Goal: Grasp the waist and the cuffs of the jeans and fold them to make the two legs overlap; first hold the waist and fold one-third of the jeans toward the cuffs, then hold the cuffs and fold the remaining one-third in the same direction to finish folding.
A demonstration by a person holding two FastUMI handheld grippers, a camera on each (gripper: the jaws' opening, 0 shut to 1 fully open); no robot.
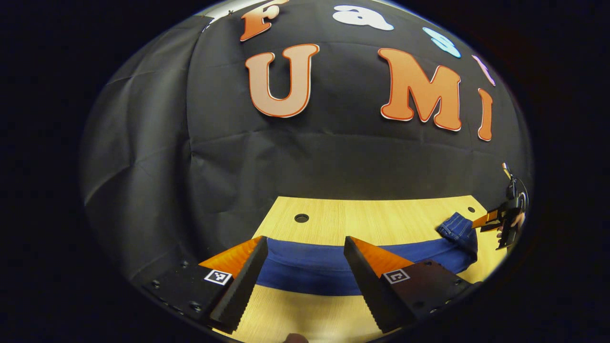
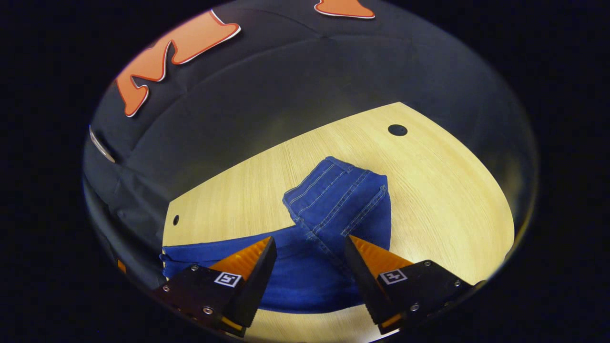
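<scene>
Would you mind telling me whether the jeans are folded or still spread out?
Partly folded: in the right gripper view the jeans lie stretched along the table, with one stitched end doubled back on top. A leg-over-leg fold cannot be told.

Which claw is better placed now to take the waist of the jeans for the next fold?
Probably the right claw: it hangs open just over the bunched waist end of the jeans. The left claw, also open, faces the plain leg stretch, far from that end.
</scene>
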